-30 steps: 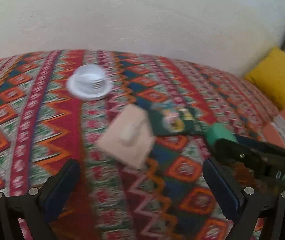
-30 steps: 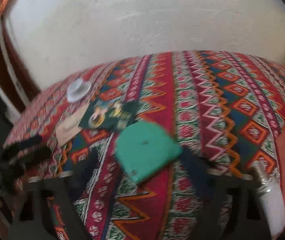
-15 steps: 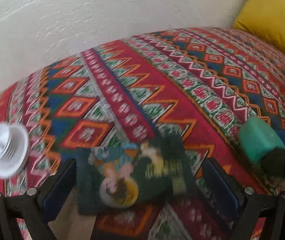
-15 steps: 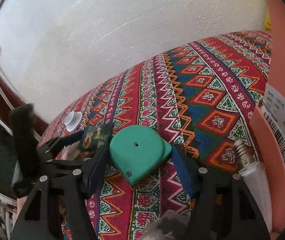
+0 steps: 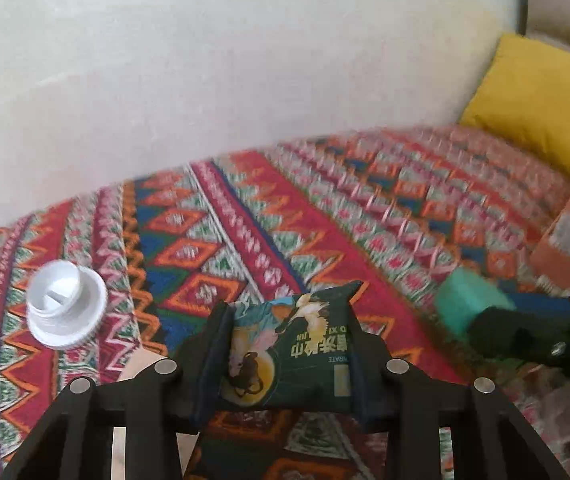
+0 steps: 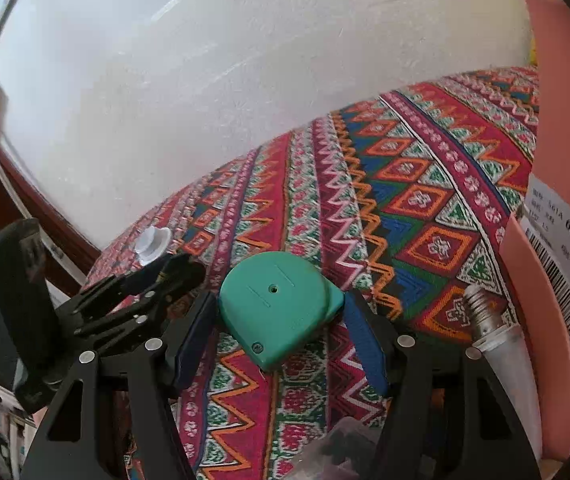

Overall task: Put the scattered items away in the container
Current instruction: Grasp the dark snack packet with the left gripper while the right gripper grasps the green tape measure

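Left gripper (image 5: 289,356) closing, pads pinching crinkly dark sachet (image 5: 285,352); its lower edge hidden. Right gripper (image 6: 281,332) clamped on smooth green rounded tape measure (image 6: 277,304) over patterned woven cloth (image 6: 405,184). Pink container (image 6: 557,240) cut off right.

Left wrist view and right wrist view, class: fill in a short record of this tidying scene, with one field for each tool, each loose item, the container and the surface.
left tool: jaws closing on the dark green packet, which sits between the pads
right tool: pads at both sides of the green tape measure
white cap: loose on the cloth, left of the packet
light bulb: lying against the container
container: salmon-pink box with a barcode label, at right
surface: patterned cloth before a white wall
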`<state>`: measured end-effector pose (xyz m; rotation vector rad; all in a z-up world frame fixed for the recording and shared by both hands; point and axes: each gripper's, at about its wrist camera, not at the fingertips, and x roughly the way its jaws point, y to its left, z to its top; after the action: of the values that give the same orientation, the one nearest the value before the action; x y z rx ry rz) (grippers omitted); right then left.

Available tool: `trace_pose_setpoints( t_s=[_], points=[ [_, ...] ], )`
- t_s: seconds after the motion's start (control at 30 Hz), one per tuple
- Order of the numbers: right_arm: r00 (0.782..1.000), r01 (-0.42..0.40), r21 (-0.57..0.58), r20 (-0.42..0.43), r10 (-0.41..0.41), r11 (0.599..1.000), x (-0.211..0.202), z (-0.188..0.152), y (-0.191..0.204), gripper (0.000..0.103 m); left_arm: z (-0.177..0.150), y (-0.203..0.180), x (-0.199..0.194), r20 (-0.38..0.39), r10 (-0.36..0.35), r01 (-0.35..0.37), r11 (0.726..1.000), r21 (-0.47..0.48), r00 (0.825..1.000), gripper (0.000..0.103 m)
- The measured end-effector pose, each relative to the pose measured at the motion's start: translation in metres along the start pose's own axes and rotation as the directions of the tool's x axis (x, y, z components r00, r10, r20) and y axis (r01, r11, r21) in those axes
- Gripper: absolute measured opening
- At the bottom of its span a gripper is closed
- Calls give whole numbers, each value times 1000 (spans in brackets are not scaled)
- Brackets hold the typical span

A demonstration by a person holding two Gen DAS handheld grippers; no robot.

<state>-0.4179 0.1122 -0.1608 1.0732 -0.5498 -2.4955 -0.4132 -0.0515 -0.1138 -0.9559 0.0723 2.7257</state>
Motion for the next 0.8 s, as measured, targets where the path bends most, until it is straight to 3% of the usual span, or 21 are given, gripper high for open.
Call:
trace_pose_setpoints(
  t_s=[0.07, 0.27, 0.43, 0.6, 0.8],
  points=[
    [1000, -18, -20, 22, 19, 1000, -7, 1, 6, 68, 1, 0, -17, 32, 13, -12, 1000, -24, 999, 43],
    [996, -60, -92, 57, 65, 994, -21, -3, 32, 68, -22, 1, -120, 70, 67, -59, 991, -118, 995, 43],
    [999, -38, -114, 0, 38, 993, -36, -31, 56, 68, -60, -3, -217, 65, 126, -112, 976, -184, 990, 43],
    [998, -56, -135, -38, 51, 989, -97, -87, 94, 68, -91, -11, -294, 101, 116, -82, 954, -287, 988, 43],
    [997, -74, -225, -9, 73, 972, -192, -128, 147, 68, -103, -57, -367, 173, 99, -57, 970, -235, 980, 43]
  ],
)
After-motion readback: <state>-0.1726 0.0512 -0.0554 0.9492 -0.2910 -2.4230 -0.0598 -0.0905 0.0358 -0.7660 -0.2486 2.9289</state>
